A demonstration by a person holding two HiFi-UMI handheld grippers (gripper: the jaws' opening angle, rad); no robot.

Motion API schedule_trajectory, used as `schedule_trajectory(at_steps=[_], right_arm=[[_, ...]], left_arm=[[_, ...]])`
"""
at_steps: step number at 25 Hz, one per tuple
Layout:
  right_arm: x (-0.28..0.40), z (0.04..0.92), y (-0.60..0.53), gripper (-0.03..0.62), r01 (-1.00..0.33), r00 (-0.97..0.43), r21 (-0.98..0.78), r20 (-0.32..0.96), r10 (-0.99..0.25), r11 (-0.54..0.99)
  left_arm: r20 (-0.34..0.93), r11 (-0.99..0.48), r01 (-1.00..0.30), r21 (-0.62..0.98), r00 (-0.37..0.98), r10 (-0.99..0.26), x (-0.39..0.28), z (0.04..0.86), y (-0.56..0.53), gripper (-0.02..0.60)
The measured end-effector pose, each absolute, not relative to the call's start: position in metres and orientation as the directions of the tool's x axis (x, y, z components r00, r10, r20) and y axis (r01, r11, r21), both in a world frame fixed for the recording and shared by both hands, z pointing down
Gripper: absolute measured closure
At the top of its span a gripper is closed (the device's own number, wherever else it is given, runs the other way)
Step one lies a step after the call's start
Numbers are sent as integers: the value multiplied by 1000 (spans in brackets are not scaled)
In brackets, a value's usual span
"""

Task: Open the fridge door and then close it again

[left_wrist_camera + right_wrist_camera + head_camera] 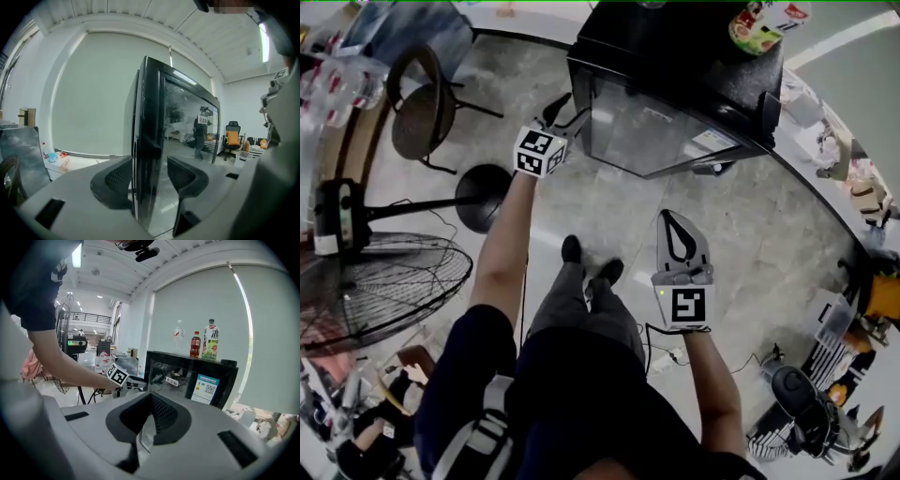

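The left gripper's [149,161] jaws are straddling the left edge of the fridge door [147,117]. The left pad is lying against the black frame. A thin sliver of glass is still showing beside the right pad, so the jaws are standing released around the door rather than clenched on it. In the head view this left gripper [565,111] is reaching to the near left corner of the fridge [675,56], and the glass door [656,131] is looking shut against the cabinet.

The right gripper's [150,401] jaws are pressing together with nothing between them. The right gripper [670,214] is hanging over the pale floor [750,244], well short of the fridge and pointing toward it.

The fridge is sitting at the far side, straight ahead of the person. On its black top, a red bottle [195,344], a taller green-labelled bottle [212,339] and a clear bottle [178,336] are standing upright. To the left, a dark chair [422,103] is standing farther off and a standing fan [366,291] nearer.
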State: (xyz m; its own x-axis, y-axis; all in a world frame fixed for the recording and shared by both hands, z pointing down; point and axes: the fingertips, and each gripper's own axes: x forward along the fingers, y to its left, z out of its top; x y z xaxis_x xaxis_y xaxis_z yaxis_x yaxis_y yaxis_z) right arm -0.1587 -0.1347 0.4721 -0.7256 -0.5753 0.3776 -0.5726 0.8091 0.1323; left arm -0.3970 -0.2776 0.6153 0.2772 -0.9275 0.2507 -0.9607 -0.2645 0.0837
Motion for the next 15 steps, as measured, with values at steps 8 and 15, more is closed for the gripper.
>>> schedule_trajectory(at_steps=[8,15], right_arm=[[-160,482,-132,576,-584,-715,114,397,-576,804],[-160,490,-124,576,-576,-716,113,408,-566,810]], left_arm=[[260,-284,-955,81,295,-920,-397,627,-278,366],[258,-298,-953,58,303,-918,-398,625,-283,394]])
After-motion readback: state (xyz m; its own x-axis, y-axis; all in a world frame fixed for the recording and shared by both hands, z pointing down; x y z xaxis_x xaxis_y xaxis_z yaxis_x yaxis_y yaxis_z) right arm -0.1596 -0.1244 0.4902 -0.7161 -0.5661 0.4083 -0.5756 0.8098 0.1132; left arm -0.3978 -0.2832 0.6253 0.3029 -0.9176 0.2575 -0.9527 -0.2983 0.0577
